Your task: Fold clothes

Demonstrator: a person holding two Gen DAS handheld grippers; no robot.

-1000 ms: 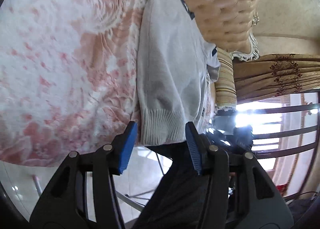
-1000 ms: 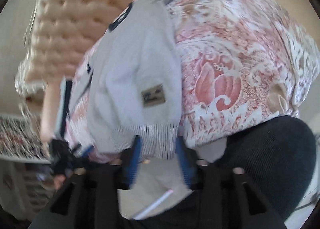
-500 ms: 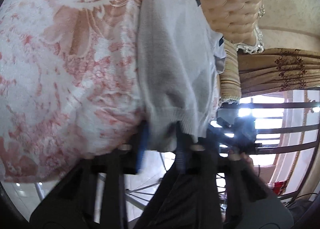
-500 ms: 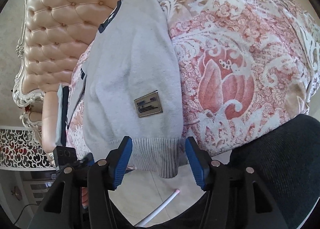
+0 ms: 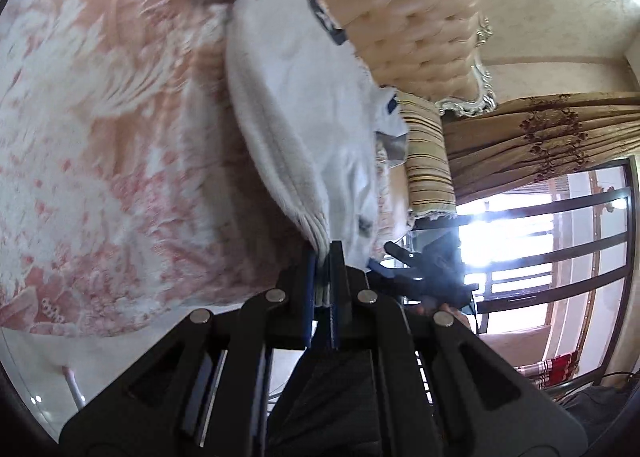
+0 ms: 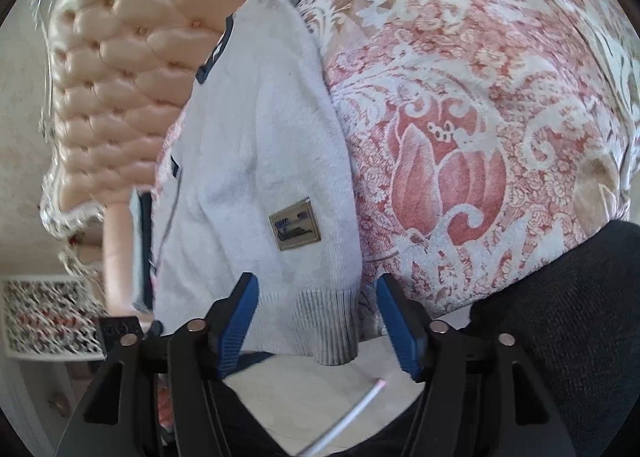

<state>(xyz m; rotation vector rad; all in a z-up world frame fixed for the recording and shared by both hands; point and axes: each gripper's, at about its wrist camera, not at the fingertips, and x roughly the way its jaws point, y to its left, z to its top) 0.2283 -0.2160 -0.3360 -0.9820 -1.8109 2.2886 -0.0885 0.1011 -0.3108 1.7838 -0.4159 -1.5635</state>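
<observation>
Left gripper (image 5: 323, 277) clamped on ribbed hem of grey sweater (image 5: 304, 129), probably lifted off floral bedspread (image 5: 112, 145). Right gripper (image 6: 316, 317) spread wide around other hem part.

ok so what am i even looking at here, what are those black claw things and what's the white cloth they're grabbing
The black claws are two hand-held grippers with blue pads; a person works one in each hand, and each carries a camera looking out along its fingers. So there are two pictures, one from each gripper.

A pale grey knitted sweater lies on a bed with a pink floral bedspread, beside a tufted headboard.

The left gripper is clamped shut on the sweater's ribbed hem. The right gripper is open, its pads either side of another stretch of hem, not yet gripping it.
</observation>
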